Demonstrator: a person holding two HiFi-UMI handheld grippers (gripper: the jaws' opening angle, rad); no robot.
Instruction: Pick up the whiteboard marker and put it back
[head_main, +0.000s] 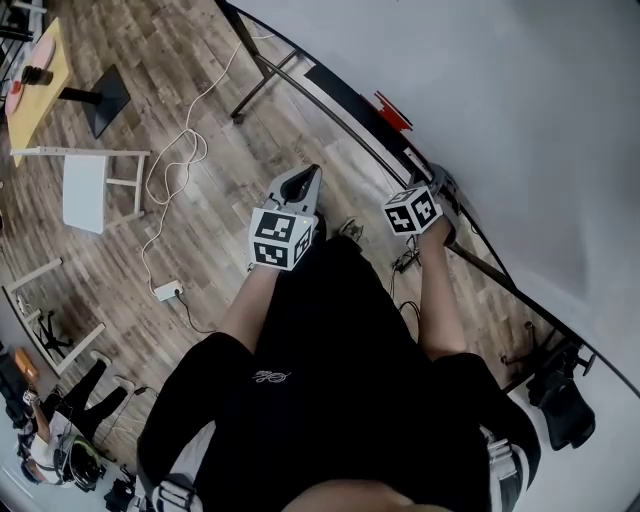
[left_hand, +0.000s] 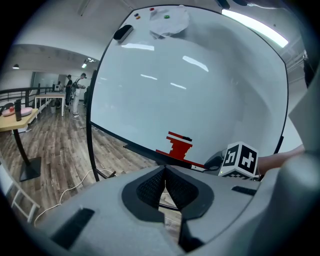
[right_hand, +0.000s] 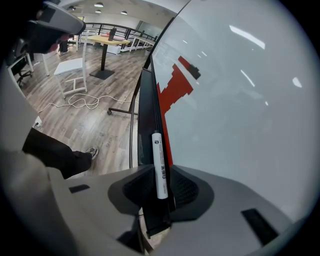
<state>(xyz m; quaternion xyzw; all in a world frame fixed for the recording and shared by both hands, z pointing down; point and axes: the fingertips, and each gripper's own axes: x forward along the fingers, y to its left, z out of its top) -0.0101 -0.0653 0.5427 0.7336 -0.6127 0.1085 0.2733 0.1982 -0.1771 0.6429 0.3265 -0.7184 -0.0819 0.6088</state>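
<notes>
The whiteboard marker (right_hand: 158, 165) sat gripped in my right claw (right_hand: 161, 171), lined up along the tray (right_hand: 147, 125) under the whiteboard (right_hand: 240, 100). The pickup looked done, with setting down and release still to do. My left claw (left_hand: 165, 172) was closed and empty. I couldn't tell whether the marker touched the tray, and the head view hid it.

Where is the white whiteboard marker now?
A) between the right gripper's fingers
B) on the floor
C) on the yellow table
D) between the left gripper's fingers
A: the right gripper view shows the whiteboard marker between the fingers of the right gripper, lined up along the tray.
</notes>
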